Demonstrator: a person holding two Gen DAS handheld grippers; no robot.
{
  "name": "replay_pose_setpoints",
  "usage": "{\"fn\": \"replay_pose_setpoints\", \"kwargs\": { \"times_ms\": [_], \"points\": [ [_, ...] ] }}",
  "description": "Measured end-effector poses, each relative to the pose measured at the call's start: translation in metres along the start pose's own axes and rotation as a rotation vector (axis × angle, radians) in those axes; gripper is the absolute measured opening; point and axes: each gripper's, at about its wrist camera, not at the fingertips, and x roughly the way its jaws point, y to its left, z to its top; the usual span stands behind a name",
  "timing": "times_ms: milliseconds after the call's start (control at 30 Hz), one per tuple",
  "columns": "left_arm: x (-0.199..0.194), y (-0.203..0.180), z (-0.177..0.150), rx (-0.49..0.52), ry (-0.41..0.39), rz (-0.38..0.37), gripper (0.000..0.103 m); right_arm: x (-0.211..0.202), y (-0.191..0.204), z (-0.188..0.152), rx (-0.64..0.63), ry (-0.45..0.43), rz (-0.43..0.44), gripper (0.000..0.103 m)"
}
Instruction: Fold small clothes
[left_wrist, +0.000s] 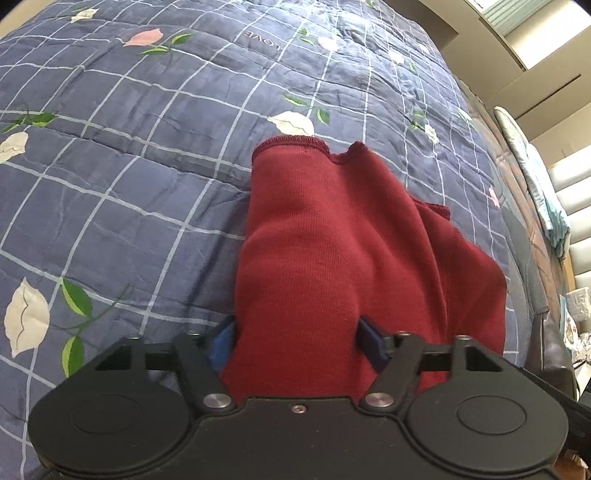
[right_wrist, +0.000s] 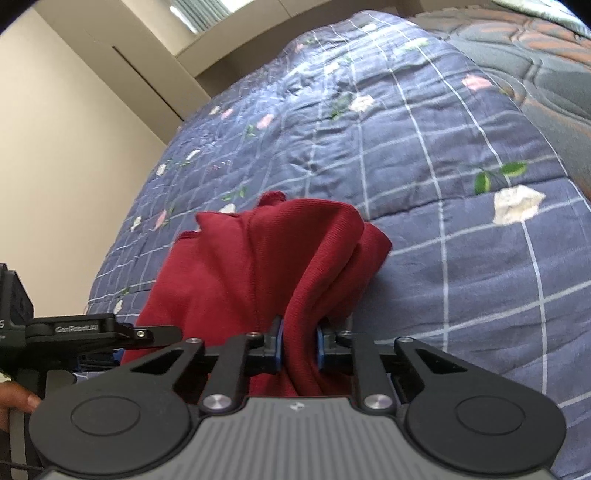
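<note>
A dark red knit garment (left_wrist: 332, 229) lies bunched on a blue checked bedspread with flowers (left_wrist: 147, 147). In the left wrist view its hemmed edge points away from me, and a thick bundle of it fills the gap of my left gripper (left_wrist: 297, 343), whose blue pads (left_wrist: 371, 341) press its sides. In the right wrist view my right gripper (right_wrist: 298, 345) stands narrow, shut on a fold of the same garment (right_wrist: 251, 266), which rises in a heap ahead of the pads (right_wrist: 277, 343). The left gripper's black body (right_wrist: 92, 332) shows at the left, with a hand (right_wrist: 14, 402) below it.
The bedspread (right_wrist: 443, 221) spreads far ahead and to both sides. A brown patterned mattress edge (left_wrist: 517, 192) runs along the right, with a folded pale cloth (left_wrist: 535, 177) and small clutter (left_wrist: 576, 314) beyond. Beige wardrobe doors (right_wrist: 55, 147) stand past the bed.
</note>
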Motion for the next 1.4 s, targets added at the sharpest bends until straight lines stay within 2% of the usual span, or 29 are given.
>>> {"fn": "replay_pose_setpoints", "kwargs": {
  "times_ms": [133, 333, 600, 800, 1100, 1233, 1400],
  "points": [
    [-0.008, 0.001, 0.000, -0.005, -0.024, -0.024, 0.049, -0.002, 0.011, 0.003, -0.037, -0.012, 0.017, 0.019],
    [-0.024, 0.002, 0.000, -0.005, -0.058, -0.035, 0.038, -0.005, 0.031, 0.008, -0.092, -0.037, 0.068, 0.018],
    [-0.053, 0.002, 0.007, 0.017, -0.111, -0.037, 0.036, -0.003, 0.059, 0.015, -0.111, -0.060, 0.146, 0.018],
    [-0.079, 0.013, 0.013, 0.027, -0.155, 0.016, 0.036, 0.012, 0.086, 0.017, -0.111, -0.063, 0.227, 0.018],
    [-0.121, 0.051, 0.025, 0.016, -0.213, 0.125, 0.036, 0.047, 0.136, 0.017, -0.097, -0.029, 0.321, 0.018],
    [-0.128, 0.066, 0.028, -0.004, -0.230, 0.161, 0.036, 0.058, 0.146, 0.015, -0.094, -0.004, 0.319, 0.018],
    [-0.115, 0.081, 0.024, -0.043, -0.195, 0.162, 0.036, 0.073, 0.139, 0.009, -0.064, 0.044, 0.268, 0.018]
  ]
}}
